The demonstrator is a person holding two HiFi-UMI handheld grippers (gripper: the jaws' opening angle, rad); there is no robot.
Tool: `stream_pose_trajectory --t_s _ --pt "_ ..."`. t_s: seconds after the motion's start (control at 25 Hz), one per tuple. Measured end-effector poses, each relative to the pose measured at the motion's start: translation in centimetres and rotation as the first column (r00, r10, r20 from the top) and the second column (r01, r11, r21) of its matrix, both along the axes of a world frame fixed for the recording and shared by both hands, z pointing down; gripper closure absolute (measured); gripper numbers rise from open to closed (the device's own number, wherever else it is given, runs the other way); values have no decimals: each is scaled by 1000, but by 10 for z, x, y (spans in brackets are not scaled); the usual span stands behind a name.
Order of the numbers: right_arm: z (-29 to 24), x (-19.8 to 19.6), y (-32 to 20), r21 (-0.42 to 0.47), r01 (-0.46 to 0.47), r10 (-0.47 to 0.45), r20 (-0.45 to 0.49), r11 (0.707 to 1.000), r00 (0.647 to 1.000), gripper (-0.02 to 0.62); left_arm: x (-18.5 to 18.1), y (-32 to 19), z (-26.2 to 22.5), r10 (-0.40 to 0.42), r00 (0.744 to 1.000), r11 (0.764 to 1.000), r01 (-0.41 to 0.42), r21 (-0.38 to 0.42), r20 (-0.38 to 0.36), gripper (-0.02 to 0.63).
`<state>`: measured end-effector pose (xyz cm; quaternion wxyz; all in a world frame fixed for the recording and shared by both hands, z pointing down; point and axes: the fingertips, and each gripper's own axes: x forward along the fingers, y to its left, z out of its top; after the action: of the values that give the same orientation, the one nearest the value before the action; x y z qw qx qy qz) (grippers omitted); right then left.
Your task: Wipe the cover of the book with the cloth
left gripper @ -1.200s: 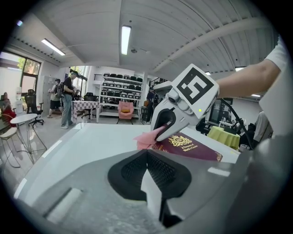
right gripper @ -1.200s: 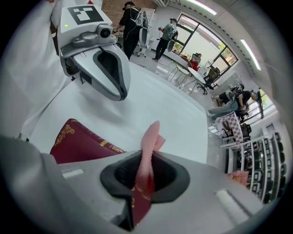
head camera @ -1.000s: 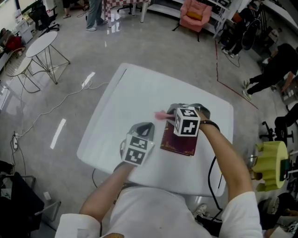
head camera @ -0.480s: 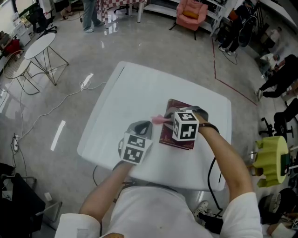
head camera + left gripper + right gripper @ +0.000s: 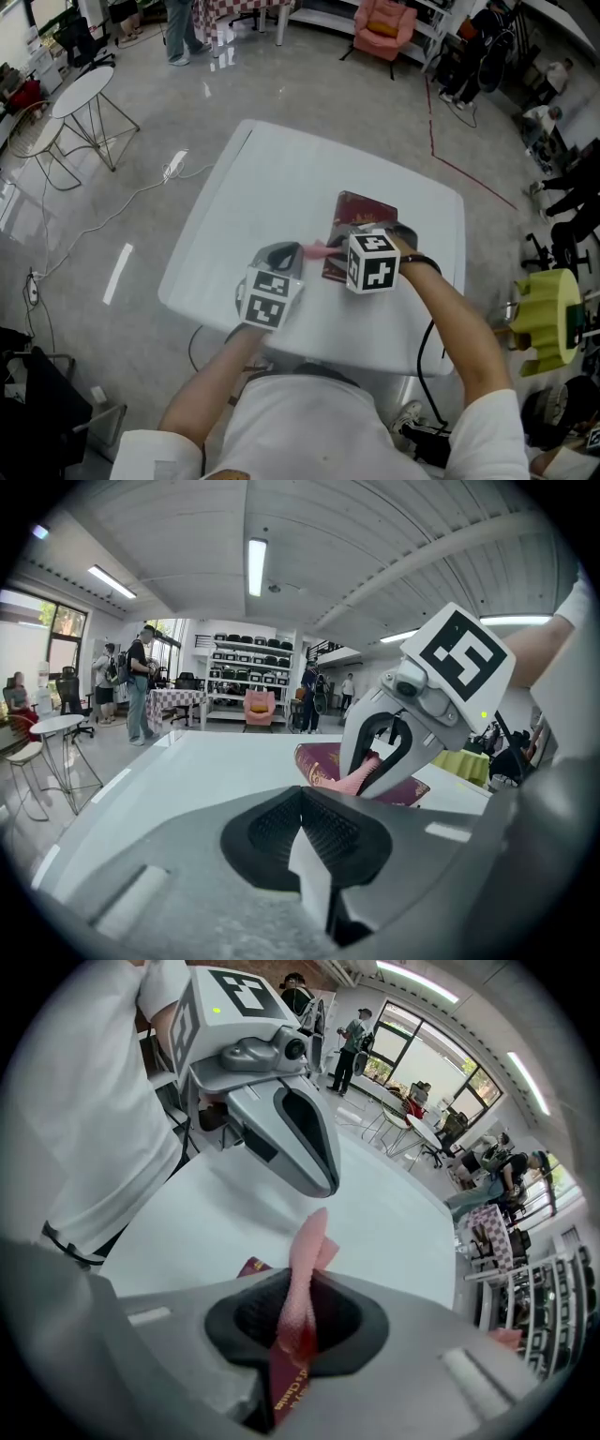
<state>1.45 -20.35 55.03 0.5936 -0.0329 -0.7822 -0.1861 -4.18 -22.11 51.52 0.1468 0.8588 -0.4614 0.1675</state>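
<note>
Right tongs (image 5: pixel 298 1321) pinch the pink cloth (image 5: pixel 305 1251) at the near edge of the maroon book (image 5: pixel 366 214), which lies on the white worktop (image 5: pixel 272 178). Left tongs (image 5: pixel 314 836) rest pressed together, empty, just beside it. Wiping appears under way; next, the cloth needs dragging across the bare cover.

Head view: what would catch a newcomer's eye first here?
A pink cloth is pinched in the right gripper, at the near left corner of a dark red book on the white table. The left gripper is shut and empty, to its left.
</note>
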Motion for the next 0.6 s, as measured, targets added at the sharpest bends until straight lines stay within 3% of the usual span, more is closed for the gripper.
stream_pose_trajectory --t_s 0.4,0.6 --pt "-4 -4 35 -4 -17 17 51 1000 999 554 -6 16 -2 -6 1000 1000 6 -3 3 600" --pt "-15 -6 44 8 -120 117 173 993 978 554 -9 17 -11 -18 1000 1000 18 10 -11 600"
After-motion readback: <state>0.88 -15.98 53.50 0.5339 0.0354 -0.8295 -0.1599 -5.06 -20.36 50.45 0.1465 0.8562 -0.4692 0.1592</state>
